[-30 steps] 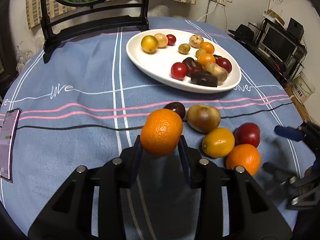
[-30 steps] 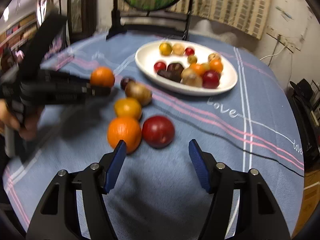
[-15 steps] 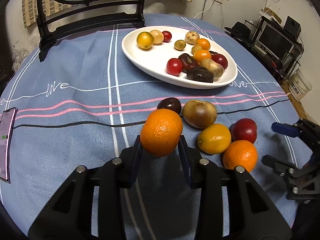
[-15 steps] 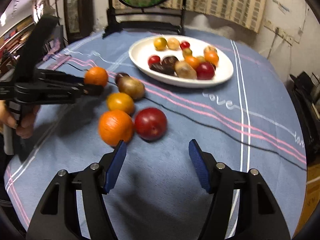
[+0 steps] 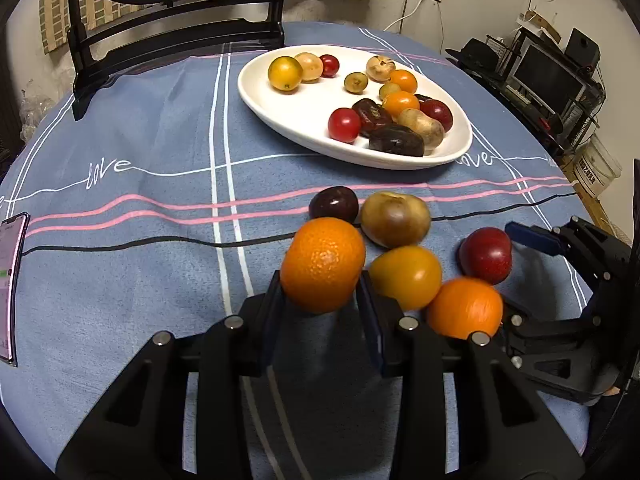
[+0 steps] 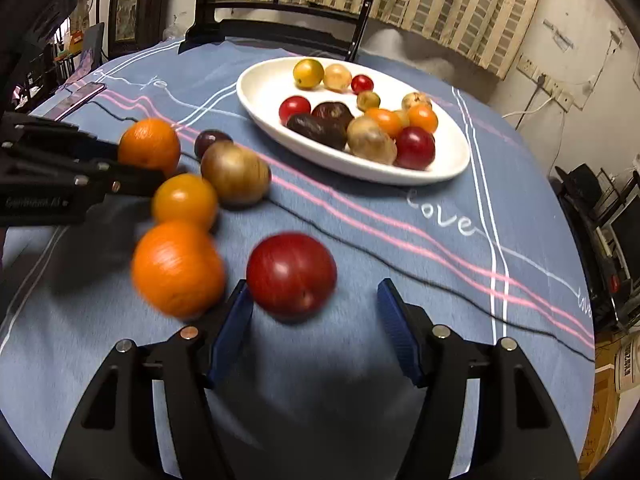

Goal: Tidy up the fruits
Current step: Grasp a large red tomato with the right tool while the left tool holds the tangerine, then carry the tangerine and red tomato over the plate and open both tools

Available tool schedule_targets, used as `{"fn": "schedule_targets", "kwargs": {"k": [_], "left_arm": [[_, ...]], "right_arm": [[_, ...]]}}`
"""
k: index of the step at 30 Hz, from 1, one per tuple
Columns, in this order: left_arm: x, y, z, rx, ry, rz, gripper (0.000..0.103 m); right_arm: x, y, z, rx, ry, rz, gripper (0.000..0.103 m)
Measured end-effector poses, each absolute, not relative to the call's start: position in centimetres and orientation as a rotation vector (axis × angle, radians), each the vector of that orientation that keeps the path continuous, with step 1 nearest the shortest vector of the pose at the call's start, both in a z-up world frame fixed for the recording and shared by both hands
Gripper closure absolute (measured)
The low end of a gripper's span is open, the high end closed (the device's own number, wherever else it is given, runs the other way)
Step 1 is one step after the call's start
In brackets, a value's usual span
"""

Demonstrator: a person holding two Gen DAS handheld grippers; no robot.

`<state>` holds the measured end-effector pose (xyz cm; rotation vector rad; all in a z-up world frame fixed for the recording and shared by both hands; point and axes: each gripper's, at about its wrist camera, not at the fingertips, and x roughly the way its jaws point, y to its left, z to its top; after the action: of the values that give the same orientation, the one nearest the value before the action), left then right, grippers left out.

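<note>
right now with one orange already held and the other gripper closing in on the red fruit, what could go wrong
1. The right gripper is open around the red fruit, with its left finger close to the loose orange; closing may nudge that orange so it rolls across the tablecloth.
2. The left gripper pinches only the lower part of its orange, which could slip out.
3. The white plate is crowded on its right side, so added fruit may knock others off.
</note>
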<state>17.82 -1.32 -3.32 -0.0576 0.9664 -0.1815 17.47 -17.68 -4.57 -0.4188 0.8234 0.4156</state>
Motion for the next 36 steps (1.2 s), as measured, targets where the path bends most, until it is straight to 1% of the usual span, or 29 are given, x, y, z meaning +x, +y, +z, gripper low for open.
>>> {"fn": "schedule_targets", "kwargs": {"k": [1, 2, 3, 4, 7, 19, 26, 31, 36], "left_arm": [[17.8, -1.3, -3.3, -0.059, 0.966, -0.181, 0.066], [17.8, -1.3, -3.3, -0.059, 0.967, -0.181, 0.066], [17.8, -1.3, -3.4, -0.056, 0.967, -0.178, 0.066], [17.8, -1.3, -3.4, -0.057, 0.967, -0.179, 0.066], [17.8, -1.3, -3.4, -0.054, 0.966, -0.182, 0.066], [17.4, -1.0, -2.7, -0.057, 0.937, -0.165, 0.066], [17.6, -1.0, -1.2, -0.065, 0.931, -0.153, 0.066], [19.2, -2.0, 0.9, -0.031, 0.907, -0.161, 0.066], [22.7, -2.9, 1.9, -0.027, 0.912, -0.167, 0.066]], "right_arm": [[17.7, -17.6, -4.6, -0.407, 0.819, 0.410, 0.038], [17.8, -17.6, -4.6, -0.392, 0.818, 0.412, 0.044], [17.9, -17.5, -4.6, -0.375, 0.829, 0.431, 0.058], [17.8, -17.5, -4.7, -0.350, 0.845, 0.457, 0.060], [17.3, -17.4, -4.5, -0.362, 0.838, 0.454, 0.061], [16.6, -19.7, -2.1, -0.235, 0.762, 0.487, 0.061], [17.0, -21.4, -0.2, -0.114, 0.716, 0.458, 0.061], [17.9, -21.8, 2.3, -0.043, 0.675, 0.428, 0.061], [20.5, -20.5, 4.4, -0.070, 0.631, 0.408, 0.061]]}}
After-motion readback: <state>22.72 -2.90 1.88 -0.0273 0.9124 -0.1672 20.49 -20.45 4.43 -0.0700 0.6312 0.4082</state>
